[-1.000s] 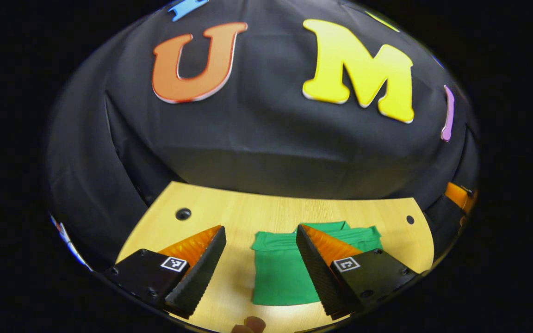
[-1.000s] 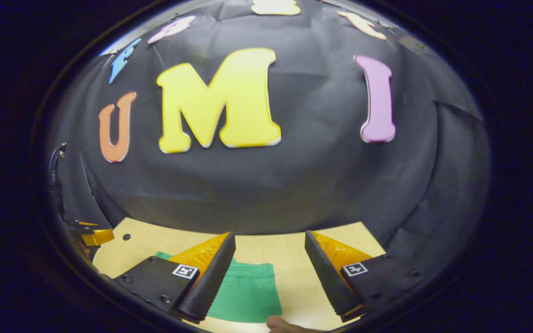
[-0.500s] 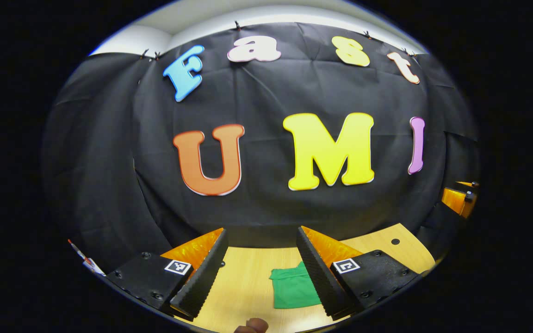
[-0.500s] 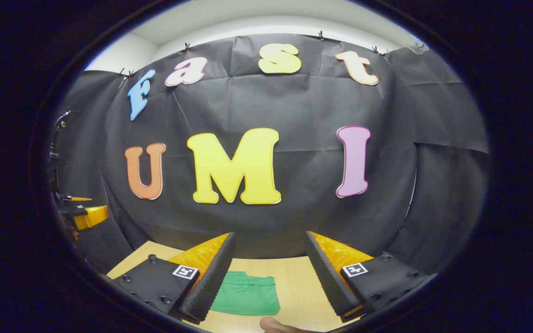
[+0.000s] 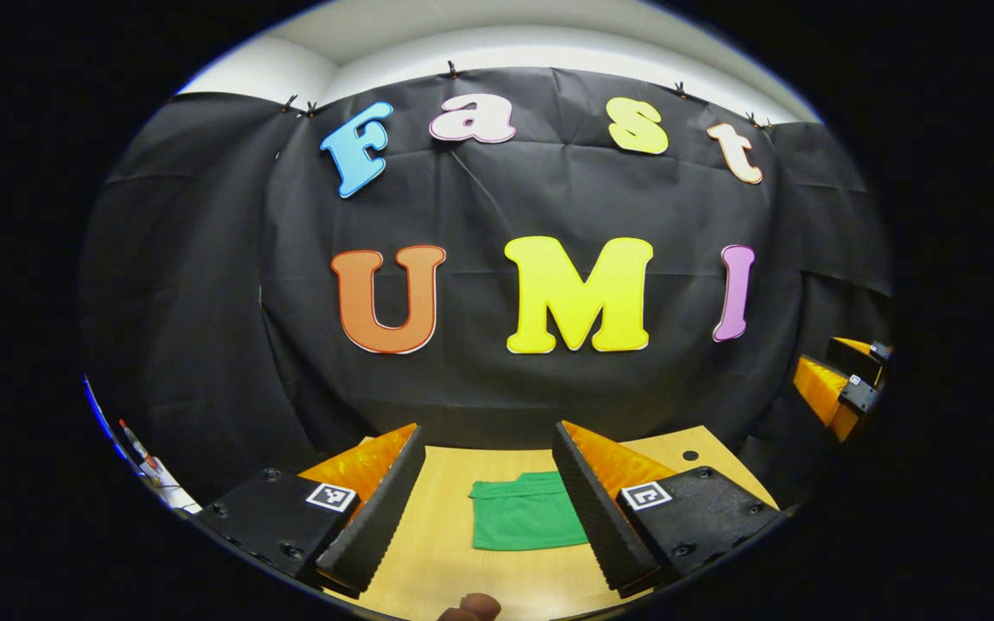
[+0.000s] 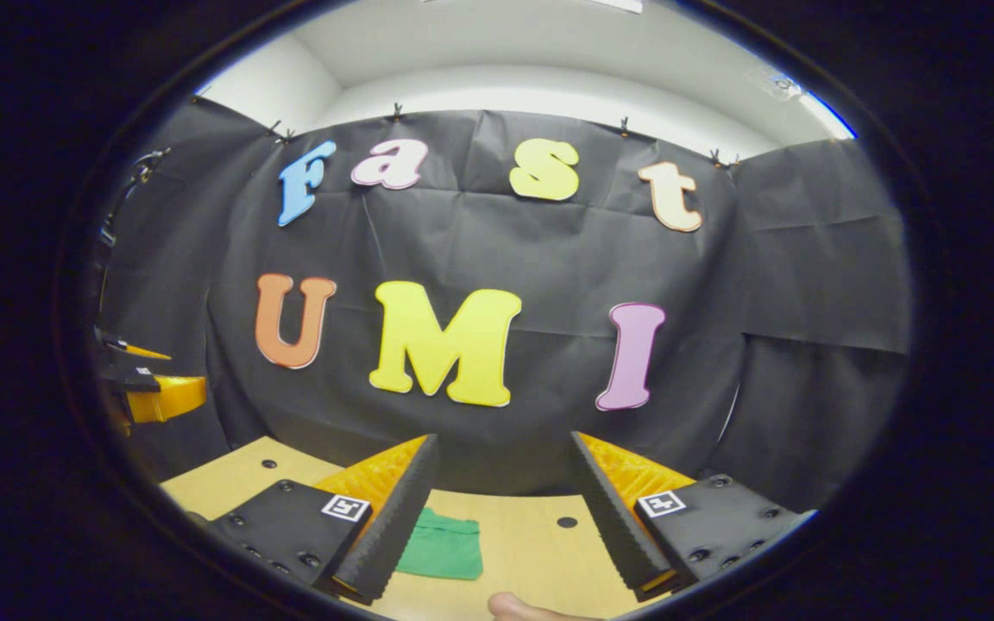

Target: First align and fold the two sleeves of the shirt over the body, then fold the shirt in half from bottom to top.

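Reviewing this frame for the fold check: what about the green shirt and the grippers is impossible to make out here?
- Shirt, left gripper view: its right edge is hidden behind the left gripper's finger; sleeves cannot be told.
- Shirt, right gripper view: its left part is hidden behind the right gripper's finger; too small to judge fold alignment.
- The far gripper at each view's edge is cut off.
- The table's near edge is cut off.

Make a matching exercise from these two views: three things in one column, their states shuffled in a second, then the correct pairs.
Things:
1. shirt
2. left gripper
3. table

States:
A. bare wood with a dark round hole
B. open, holding nothing
C. folded into a compact green rectangle, lying flat

Pairs: 1-C, 2-B, 3-A
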Available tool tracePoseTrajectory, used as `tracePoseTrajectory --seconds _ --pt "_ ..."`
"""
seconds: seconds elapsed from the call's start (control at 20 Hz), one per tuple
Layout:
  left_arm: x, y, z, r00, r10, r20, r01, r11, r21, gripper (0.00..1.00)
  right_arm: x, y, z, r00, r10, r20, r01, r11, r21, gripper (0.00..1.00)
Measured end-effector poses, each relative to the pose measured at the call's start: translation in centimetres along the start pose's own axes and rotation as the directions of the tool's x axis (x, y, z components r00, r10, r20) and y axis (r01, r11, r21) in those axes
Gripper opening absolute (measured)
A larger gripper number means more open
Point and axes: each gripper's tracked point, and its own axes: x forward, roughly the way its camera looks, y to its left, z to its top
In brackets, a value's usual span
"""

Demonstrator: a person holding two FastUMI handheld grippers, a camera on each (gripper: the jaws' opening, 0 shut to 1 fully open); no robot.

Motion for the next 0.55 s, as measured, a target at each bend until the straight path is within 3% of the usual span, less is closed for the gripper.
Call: tracePoseTrajectory --seconds 0.2,0.55 --pt "-1.5 -1.6 -1.3 1.0 -0.015 0.012 0.016 0.999 -0.046 0.96 -2.2 1.6 -2.8 0.996 0.06 -0.069 -0.055 0.995 0.08 0.93" --pt "-1.9 -5.4 -4.9 0.996 -0.066 -0.062 0.064 0.997 -0.033 0.96 -1.8 1.8 -4.5 0.991 0.06 -0.123 -0.049 0.995 0.087 0.92"
